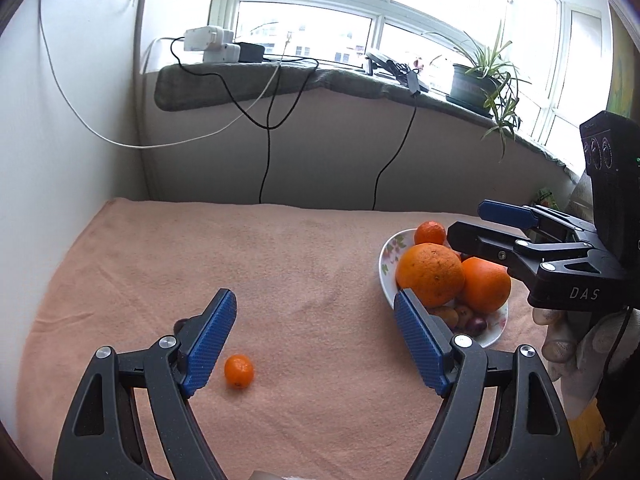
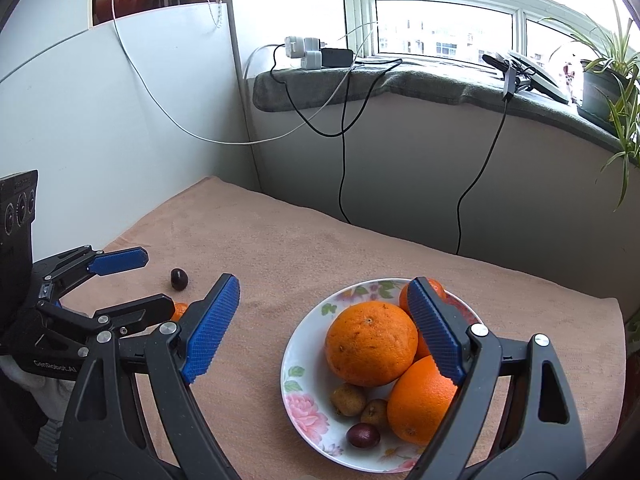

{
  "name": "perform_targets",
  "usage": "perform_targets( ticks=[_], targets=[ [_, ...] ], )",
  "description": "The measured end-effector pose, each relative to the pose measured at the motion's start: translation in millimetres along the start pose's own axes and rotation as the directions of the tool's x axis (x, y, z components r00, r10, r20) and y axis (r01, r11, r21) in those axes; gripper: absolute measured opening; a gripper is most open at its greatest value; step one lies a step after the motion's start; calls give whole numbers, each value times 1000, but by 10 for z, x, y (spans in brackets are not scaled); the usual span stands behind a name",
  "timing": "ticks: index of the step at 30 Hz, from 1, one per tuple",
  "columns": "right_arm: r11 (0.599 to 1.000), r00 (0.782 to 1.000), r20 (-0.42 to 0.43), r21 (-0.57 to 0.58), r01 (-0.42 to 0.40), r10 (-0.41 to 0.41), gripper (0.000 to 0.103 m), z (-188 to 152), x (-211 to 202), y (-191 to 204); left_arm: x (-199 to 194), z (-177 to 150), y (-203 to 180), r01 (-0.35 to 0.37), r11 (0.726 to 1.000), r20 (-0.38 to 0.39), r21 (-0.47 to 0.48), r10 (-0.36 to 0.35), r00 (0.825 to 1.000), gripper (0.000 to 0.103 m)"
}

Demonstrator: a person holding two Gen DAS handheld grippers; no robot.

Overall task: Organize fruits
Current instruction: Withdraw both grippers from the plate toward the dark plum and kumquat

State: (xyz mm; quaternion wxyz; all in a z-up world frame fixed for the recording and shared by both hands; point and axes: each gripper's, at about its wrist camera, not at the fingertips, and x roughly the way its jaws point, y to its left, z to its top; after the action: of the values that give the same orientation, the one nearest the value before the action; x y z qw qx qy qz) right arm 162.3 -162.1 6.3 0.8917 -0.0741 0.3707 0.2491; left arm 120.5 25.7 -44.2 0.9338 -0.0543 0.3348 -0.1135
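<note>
A floral bowl [image 2: 304,392] on the pink cloth holds two large oranges [image 2: 370,342], a mandarin, two small brown fruits and a dark grape [image 2: 362,435]. It also shows in the left wrist view [image 1: 390,254]. A small mandarin [image 1: 239,371] lies loose on the cloth just right of my left pad, and a dark grape [image 2: 179,278] lies beyond it, mostly hidden in the left view. My left gripper [image 1: 316,344] is open and empty over the cloth. My right gripper [image 2: 324,332] is open and empty above the bowl.
The pink cloth [image 1: 240,260] covers the table, with a white wall on the left. A windowsill [image 1: 280,80] at the back carries chargers, hanging cables and a potted plant [image 1: 480,76].
</note>
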Motion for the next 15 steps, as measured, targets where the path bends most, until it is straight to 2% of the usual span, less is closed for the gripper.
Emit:
perform_targets(
  ticks=[9, 15],
  targets=[
    [998, 999, -16, -38, -52, 52, 88, -12, 145, 343, -35, -111, 514, -84, 993, -9, -88, 84, 996, 81],
    [994, 995, -51, -72, -84, 81, 88, -36, 314, 563, -43, -172, 824, -107, 984, -17, -142, 105, 994, 81]
  ],
)
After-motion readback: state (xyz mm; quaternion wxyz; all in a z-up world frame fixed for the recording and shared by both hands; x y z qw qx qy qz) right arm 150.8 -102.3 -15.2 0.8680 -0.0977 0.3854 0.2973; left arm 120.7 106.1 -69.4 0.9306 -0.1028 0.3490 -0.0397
